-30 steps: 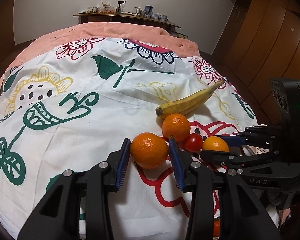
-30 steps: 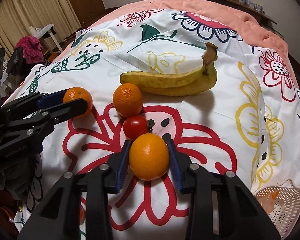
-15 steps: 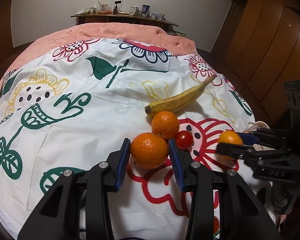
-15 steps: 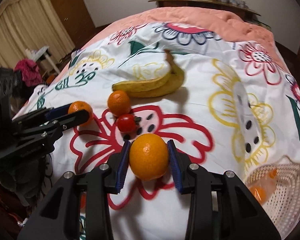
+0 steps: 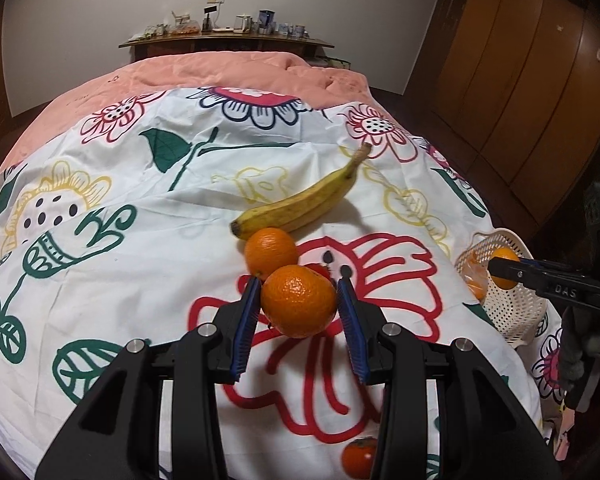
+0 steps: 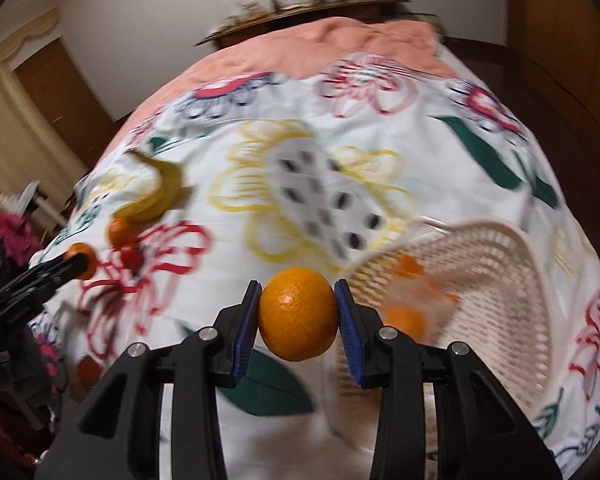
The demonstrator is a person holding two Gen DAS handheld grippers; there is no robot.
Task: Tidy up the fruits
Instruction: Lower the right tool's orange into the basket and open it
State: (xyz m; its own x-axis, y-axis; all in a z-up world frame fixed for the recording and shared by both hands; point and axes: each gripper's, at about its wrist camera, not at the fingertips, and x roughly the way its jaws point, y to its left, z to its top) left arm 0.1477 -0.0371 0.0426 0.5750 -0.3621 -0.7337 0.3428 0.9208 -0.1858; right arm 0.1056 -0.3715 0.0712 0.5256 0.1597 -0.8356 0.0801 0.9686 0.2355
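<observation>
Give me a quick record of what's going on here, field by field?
surface: bed with flowered sheet
left hand-held gripper: shut on an orange
right hand-held gripper: shut on another orange, beside the basket
basket: white, some orange fruit inside
loose on sheet: banana, third orange

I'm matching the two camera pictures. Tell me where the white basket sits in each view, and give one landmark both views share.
Left wrist view: the white basket sits at the right edge of the bed, behind the right tool and the orange it holds.
Right wrist view: the basket fills the lower right, blurred, just right of the held orange.
Shared landmark: the banana.
</observation>
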